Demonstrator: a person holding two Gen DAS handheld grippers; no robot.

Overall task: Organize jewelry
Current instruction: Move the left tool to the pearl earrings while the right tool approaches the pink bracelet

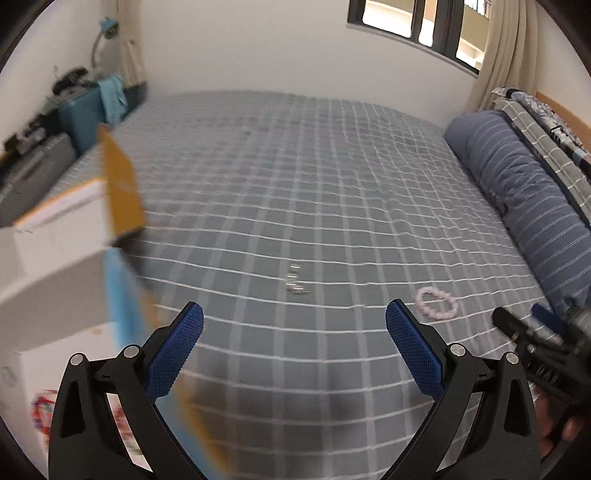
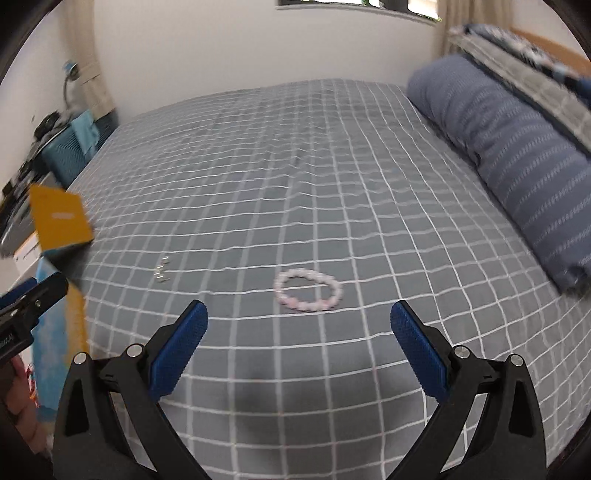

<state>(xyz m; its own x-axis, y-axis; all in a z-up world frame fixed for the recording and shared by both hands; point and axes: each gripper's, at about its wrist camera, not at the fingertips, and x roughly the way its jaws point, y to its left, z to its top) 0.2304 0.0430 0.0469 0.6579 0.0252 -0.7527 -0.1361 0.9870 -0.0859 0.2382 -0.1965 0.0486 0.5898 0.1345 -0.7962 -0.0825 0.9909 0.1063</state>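
Note:
A pink bead bracelet [image 2: 308, 289] lies flat on the grey checked bedspread; it also shows in the left wrist view [image 1: 437, 303]. A small cluster of silvery pieces [image 1: 294, 281] lies to its left, also in the right wrist view [image 2: 161, 272]. An open box with a yellow flap [image 1: 120, 184] stands at the bed's left edge, also seen in the right wrist view [image 2: 59, 218]. My left gripper [image 1: 294, 334] is open and empty, just short of the silvery pieces. My right gripper [image 2: 299, 334] is open and empty, just short of the bracelet.
A rolled blue striped quilt [image 2: 517, 158] and pillows [image 1: 535, 122] lie along the bed's right side. A blue case [image 1: 83, 114] and clutter stand past the left edge. The wall and a window [image 1: 417, 22] are behind the bed.

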